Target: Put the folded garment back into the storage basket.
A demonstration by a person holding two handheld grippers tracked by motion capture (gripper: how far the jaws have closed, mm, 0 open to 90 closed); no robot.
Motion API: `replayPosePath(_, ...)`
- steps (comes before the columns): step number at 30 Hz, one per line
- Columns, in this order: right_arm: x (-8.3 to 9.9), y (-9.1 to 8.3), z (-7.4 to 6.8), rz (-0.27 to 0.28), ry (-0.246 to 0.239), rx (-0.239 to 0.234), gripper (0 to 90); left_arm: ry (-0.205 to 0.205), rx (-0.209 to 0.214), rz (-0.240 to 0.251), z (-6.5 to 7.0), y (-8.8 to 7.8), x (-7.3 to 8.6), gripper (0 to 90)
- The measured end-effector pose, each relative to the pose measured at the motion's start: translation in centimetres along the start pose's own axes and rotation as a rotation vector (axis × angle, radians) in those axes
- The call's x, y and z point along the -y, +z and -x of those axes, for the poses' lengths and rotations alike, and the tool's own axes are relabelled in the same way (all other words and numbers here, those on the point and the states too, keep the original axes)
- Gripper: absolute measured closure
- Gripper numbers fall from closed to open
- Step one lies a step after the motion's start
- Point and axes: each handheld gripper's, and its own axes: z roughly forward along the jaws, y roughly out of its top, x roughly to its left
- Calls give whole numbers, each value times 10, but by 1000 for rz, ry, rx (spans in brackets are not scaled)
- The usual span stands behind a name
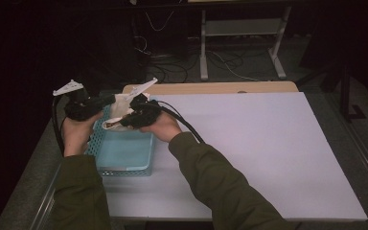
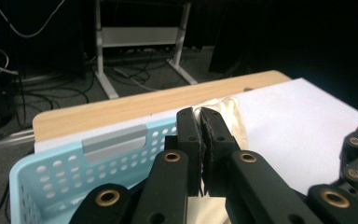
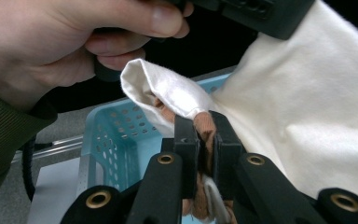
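Cream cloth (image 3: 307, 107) with a brown edge, pale blue perforated basket (image 1: 124, 153), white table surface (image 1: 268, 153), olive-green sleeves (image 1: 220, 187).

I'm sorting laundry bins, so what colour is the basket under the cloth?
Light blue, with perforated walls; the basket shows best in the left gripper view.

Person wears olive-green sleeves (image 1: 220, 187). Each black gripper (image 2: 201, 122) shows brass-ringed screws, a grey three-cornered plate and a black cable.
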Motion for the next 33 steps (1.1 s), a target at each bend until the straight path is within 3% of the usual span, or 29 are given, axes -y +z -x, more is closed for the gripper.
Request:
replayPosePath(15,22,21,-1,-54,8,-17,828,-43,-9,-86,-14,22,24,869)
replayPosePath(22,36,28,-1,-94,10,-19,826,-37,-13,-138,-16,33,33,868)
replayPosePath(33,52,32,-8,-148,-32,-29,795,-23,1,-212,-16,48,43,868)
